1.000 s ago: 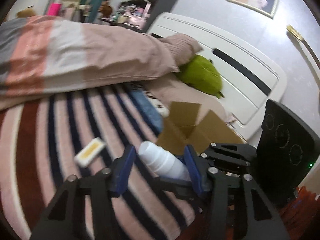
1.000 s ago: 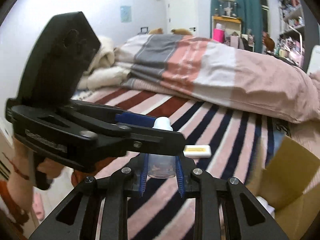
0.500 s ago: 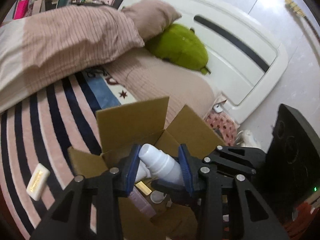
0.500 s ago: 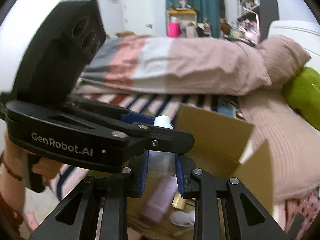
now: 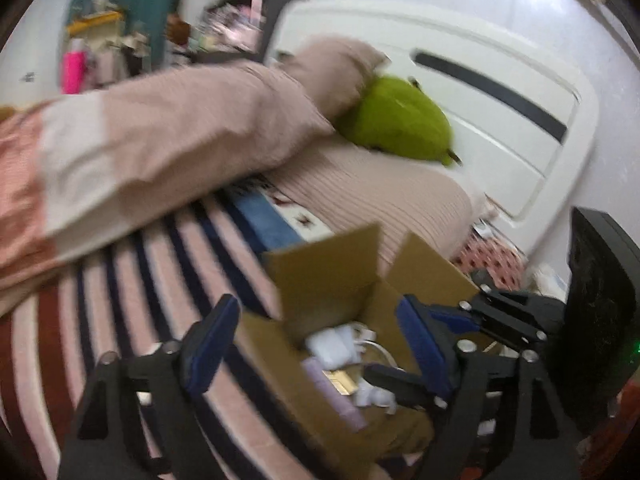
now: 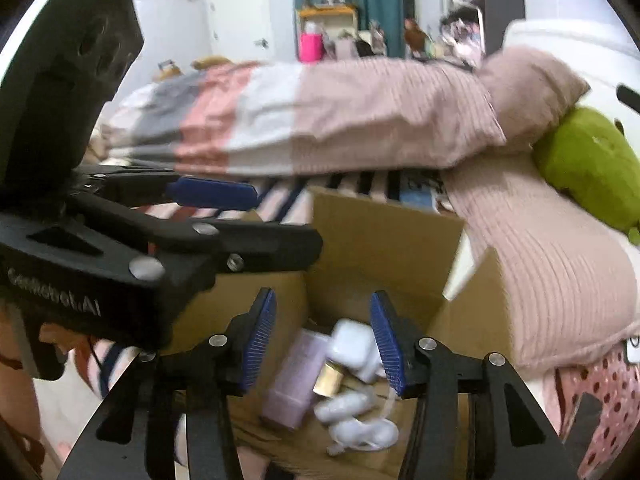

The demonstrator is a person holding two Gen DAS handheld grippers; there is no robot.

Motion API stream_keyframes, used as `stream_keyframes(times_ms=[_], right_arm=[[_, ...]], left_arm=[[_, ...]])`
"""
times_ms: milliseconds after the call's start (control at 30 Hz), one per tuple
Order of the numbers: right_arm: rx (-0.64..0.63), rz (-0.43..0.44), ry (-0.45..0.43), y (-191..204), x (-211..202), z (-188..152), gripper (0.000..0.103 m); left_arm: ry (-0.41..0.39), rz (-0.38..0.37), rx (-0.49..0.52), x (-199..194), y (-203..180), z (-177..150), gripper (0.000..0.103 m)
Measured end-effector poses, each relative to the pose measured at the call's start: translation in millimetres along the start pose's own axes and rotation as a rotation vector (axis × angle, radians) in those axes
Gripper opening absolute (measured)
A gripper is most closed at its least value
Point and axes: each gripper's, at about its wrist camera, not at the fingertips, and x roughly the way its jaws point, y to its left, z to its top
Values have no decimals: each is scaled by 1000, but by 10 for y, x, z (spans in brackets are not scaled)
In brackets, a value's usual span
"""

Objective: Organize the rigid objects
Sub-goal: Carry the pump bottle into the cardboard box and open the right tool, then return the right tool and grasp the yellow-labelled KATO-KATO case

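An open cardboard box stands on the striped bedspread. Inside lie a lilac bottle, a white charger block, a gold-capped item and a white bottle. My left gripper is open and empty above the box. My right gripper is open and empty just over the box contents. The left gripper also shows in the right wrist view, to the left of the box.
A folded pink and grey quilt lies across the bed behind the box. A green plush toy rests by the white headboard. A pink dotted cloth lies right of the box.
Both grippers have opened and let go of the white bottle, which now lies in the box. Both views are slightly blurred from motion, and the cameras have pulled back a little.
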Motion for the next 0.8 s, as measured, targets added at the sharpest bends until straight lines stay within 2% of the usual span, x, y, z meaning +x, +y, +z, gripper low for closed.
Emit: stream_keyframes(times_ms=[100, 167, 233, 333, 367, 500, 567, 667, 800], right_arm=[[-72, 52, -45, 338, -55, 112, 46], [-145, 66, -65, 658, -29, 177, 51], [-184, 91, -73, 938, 38, 207, 53], [-220, 171, -78, 1301, 189, 244, 62], [-237, 192, -69, 1420, 264, 254, 66], [-278, 241, -10, 1849, 688, 218, 68], [-281, 254, 36, 1990, 906, 137, 71], [-243, 212, 111, 2045, 1321, 77, 72], [-78, 121, 209, 1745, 1833, -7, 72]], left_arm=[[-64, 80, -73, -333, 331, -85, 83], [-100, 130, -118, -602, 634, -202, 83], [-109, 180, -133, -773, 852, -310, 84], [-111, 249, -157, -1032, 1208, -563, 84], [-111, 257, -169, -1076, 1290, -637, 84], [-96, 317, -225, -1149, 1690, -976, 84], [-79, 315, -253, -1110, 1868, -1118, 84], [-45, 269, -304, -956, 2030, -1282, 84], [-25, 254, -329, -807, 2144, -1396, 84]])
